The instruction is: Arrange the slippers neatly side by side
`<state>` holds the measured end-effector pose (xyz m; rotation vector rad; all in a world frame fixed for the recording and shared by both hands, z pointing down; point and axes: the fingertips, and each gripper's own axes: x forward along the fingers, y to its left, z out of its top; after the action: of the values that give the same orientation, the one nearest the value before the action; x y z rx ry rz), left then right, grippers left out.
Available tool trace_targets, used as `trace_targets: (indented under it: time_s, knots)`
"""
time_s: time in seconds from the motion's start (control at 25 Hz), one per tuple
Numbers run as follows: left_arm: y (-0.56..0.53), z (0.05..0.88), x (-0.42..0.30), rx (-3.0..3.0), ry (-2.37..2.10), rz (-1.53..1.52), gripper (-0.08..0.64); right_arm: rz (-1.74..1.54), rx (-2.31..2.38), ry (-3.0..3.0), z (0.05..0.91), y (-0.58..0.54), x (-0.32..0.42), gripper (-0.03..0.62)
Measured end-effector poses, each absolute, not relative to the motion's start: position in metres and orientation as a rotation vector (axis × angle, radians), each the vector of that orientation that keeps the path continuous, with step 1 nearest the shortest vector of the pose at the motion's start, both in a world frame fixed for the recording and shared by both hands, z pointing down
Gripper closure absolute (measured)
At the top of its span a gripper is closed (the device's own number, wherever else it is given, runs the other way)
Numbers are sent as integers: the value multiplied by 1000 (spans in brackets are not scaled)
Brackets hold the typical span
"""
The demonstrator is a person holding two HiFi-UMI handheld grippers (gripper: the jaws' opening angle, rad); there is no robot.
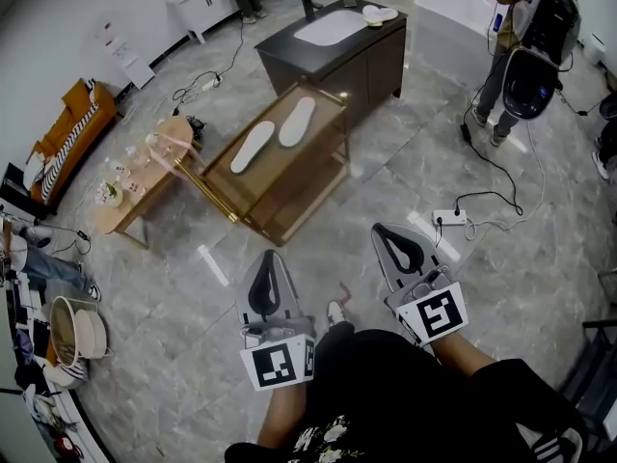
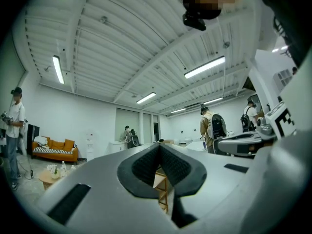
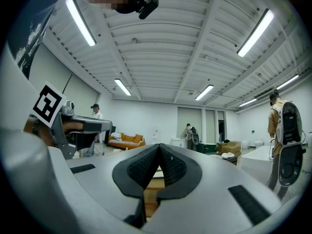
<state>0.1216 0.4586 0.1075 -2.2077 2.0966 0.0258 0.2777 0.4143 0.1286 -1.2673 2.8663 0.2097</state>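
Observation:
Two white slippers lie soles up on the top of a brown glass shelf table [image 1: 323, 177]: the left slipper [image 1: 253, 147] and the right slipper [image 1: 297, 122], roughly parallel and a little apart. My left gripper [image 1: 270, 258] is held well short of the table, over the floor, jaws shut with nothing between them. My right gripper [image 1: 393, 231] is level with it to the right, also shut and empty. In the left gripper view the closed fingertips [image 2: 159, 147] point level at the table's wooden frame [image 2: 163, 191]. The right gripper view shows its shut fingertips [image 3: 159, 147] likewise.
A dark cabinet with a white sink [image 1: 333, 27] stands behind the table. A low round wooden table [image 1: 145, 177] with small items is at left. A power strip and cables [image 1: 450, 218] lie on the floor right. A person with a backpack [image 1: 530, 37] stands far right.

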Motion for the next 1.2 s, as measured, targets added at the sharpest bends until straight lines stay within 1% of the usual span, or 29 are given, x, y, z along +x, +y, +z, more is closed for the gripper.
trace_targets:
  time_s: [0.52, 1.2]
  knots:
    - [413, 116, 86, -2215, 2065, -61, 558, 172, -1253, 2852, 126, 369, 232, 595]
    - [383, 129, 41, -2271, 2023, -22, 558, 148, -1357, 2848, 144, 346, 196, 595]
